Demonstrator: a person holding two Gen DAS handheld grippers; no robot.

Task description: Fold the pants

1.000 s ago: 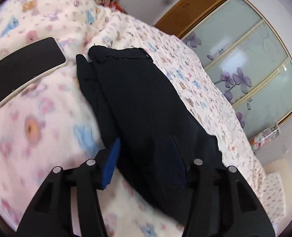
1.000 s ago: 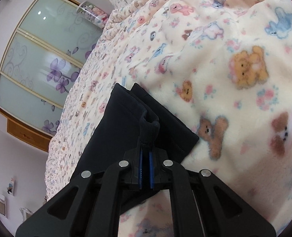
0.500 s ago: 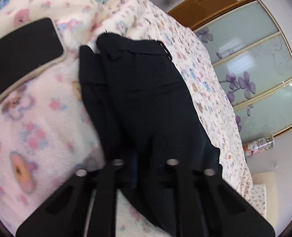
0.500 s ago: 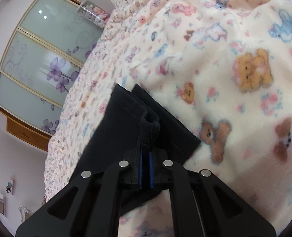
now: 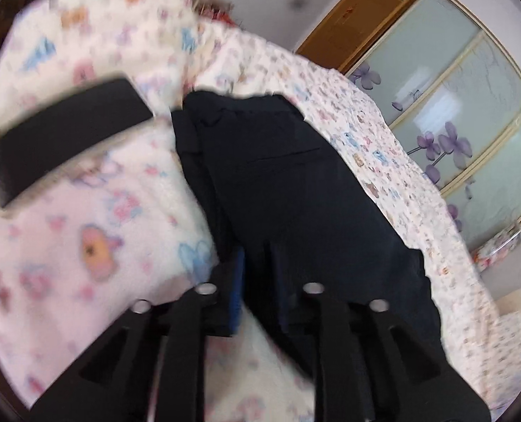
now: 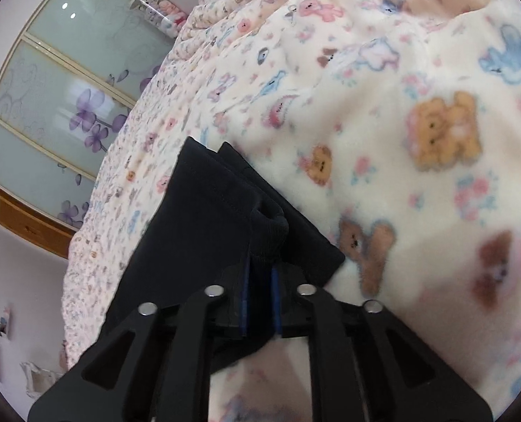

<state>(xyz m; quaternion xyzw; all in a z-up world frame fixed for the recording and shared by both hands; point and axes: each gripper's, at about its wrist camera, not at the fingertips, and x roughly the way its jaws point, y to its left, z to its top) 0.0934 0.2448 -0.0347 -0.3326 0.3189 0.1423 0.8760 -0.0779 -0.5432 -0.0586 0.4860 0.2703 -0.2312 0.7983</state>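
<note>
Already your left gripper [image 5: 256, 281], wide open 1 s earlier, had closed on the black pants [image 5: 295, 190]. Your right gripper [image 6: 260, 277] stayed clamped on their hem, so both ends were held for folding on the fleece blanket [image 6: 418, 105].

A black phone [image 5: 67, 137] lies on the blanket [image 5: 84, 246] just left of the pants [image 5: 295, 193] (waistband end); blanket beyond the cuffs [image 6: 256, 190] lies open.

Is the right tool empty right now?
No, the right tool is shut on a bunched fold of the pants, pinched between its blue pads.
</note>
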